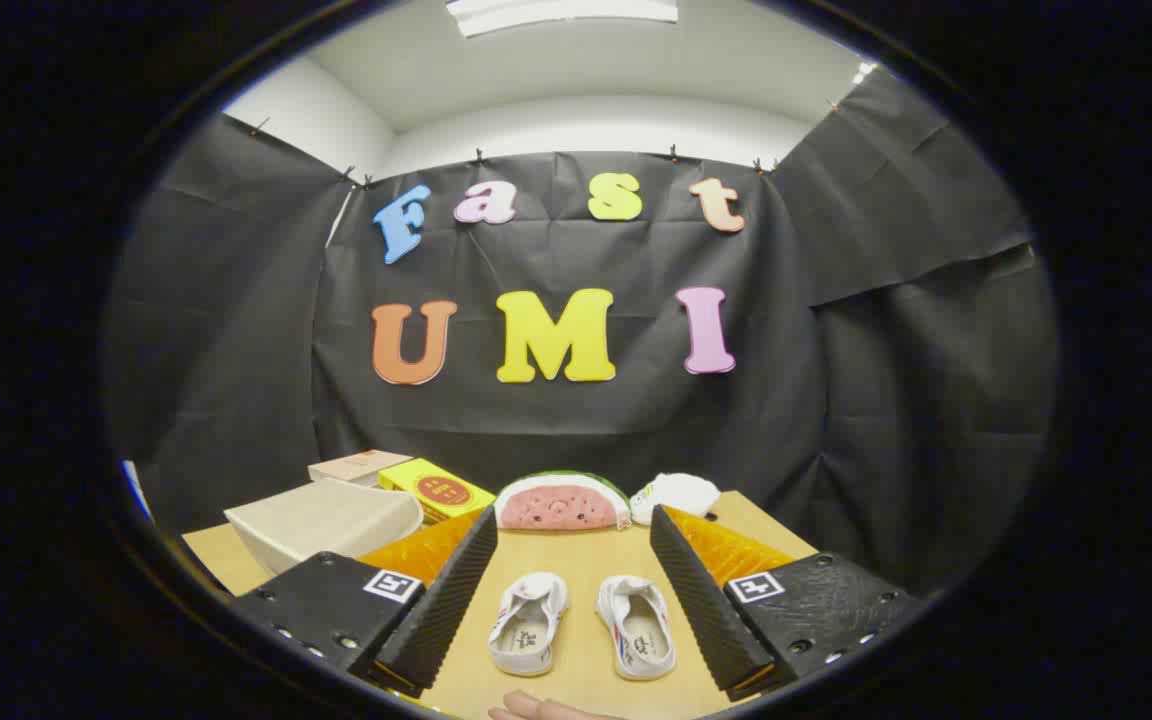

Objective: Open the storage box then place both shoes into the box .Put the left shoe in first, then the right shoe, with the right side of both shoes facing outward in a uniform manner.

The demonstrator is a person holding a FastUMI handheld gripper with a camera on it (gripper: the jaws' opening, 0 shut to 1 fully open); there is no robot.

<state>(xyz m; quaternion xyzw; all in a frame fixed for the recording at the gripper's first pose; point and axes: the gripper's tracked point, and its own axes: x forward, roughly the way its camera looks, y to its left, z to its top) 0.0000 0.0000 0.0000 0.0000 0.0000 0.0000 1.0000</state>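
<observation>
Two white slip-on shoes lie side by side on the wooden table [586, 560], toes pointing away from me. One shoe [528, 622] is nearer my left finger, the other shoe [638, 625] nearer my right finger. My gripper [574, 512] is open wide above the table, and both shoes sit low between its fingers without touching them. A beige storage box [321, 520] stands beyond my left finger, partly hidden by it. Whether its lid is open I cannot tell.
Along the table's back stand a watermelon-slice toy [561, 502], a yellow box [436, 488], a tan box [361, 465] and a white object [678, 494]. A person's hand [546, 708] shows just below the shoes. Black cloth walls close in behind the table.
</observation>
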